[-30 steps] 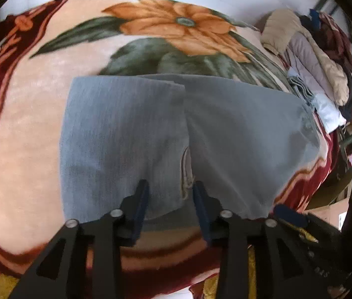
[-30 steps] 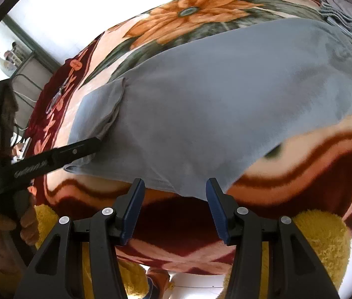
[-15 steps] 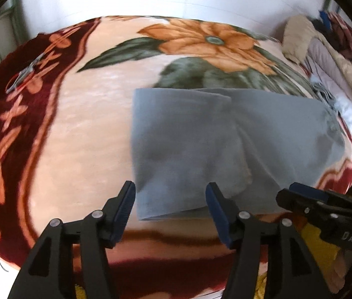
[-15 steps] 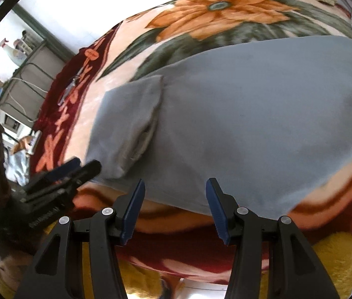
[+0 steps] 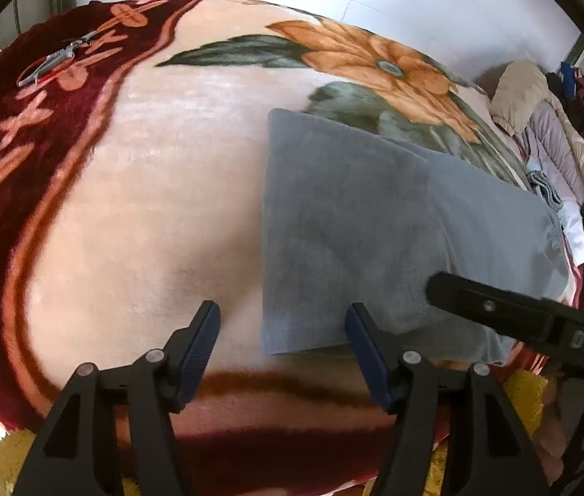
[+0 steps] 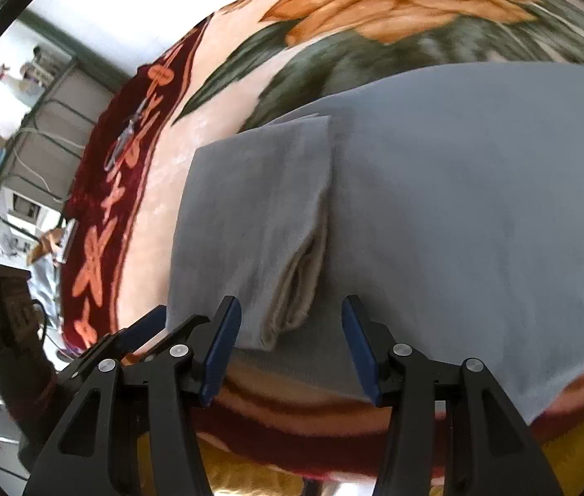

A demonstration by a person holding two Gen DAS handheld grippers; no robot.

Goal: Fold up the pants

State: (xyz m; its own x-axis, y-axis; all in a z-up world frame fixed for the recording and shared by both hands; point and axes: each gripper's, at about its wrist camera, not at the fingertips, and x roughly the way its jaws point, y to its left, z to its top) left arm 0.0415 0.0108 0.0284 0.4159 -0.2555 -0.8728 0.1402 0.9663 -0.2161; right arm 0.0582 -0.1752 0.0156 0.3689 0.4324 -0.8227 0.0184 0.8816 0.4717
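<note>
Both hand-held grippers—left (image 5: 283, 332), right (image 6: 291, 339)—gape unclenched above seemingly untouched grey pants (image 6: 457, 215).

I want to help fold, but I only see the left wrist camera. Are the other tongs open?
Observer: Yes. The right tongs are open and hold nothing.
Operator: What are they pointing at?
Observer: The cuff of the leg folded over the grey pants. It gapes a little and shows a pale lining.
Operator: Anything else that I can't see?
Observer: A metal rack stands far off to their left, with bottles on top.
</note>
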